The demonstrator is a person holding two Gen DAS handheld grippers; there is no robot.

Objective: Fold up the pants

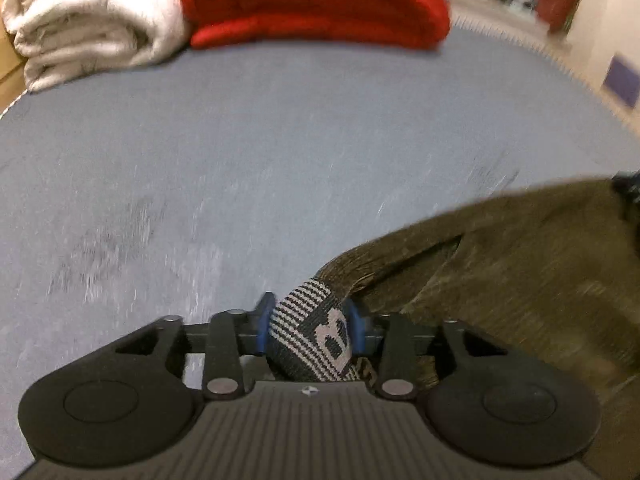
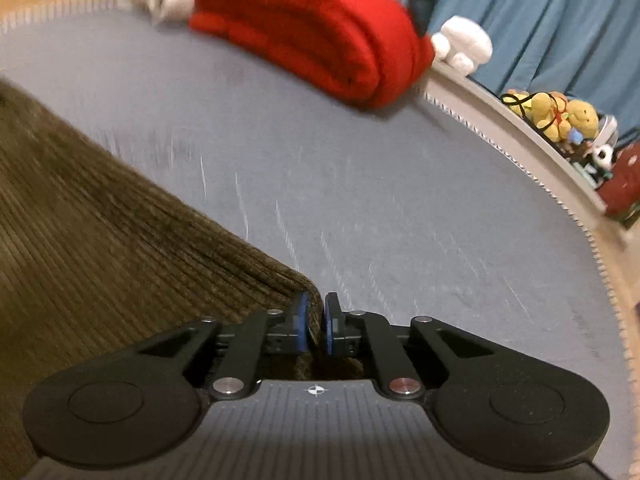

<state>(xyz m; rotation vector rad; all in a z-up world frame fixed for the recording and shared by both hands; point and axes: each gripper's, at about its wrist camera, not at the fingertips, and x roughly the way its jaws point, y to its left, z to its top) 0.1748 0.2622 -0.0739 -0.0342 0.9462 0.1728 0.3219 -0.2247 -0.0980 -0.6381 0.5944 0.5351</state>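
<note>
The left gripper [image 1: 308,326] is squeezing the pants' [image 1: 520,264] striped waistband [image 1: 310,336], and the right gripper [image 2: 314,328] is pinching a corner on the near bed [image 2: 360,184]. That thin pinch is risking slipping, dropping the fold.

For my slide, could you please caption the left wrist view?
Left gripper grips the striped waistband of brown corduroy pants on a grey bed.

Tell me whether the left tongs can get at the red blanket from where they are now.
Probably not yet. The left tongs are clamped on the pants' striped waistband, so they are occupied. Otherwise the grey bedcover lies bare between them and the red blanket.
</note>
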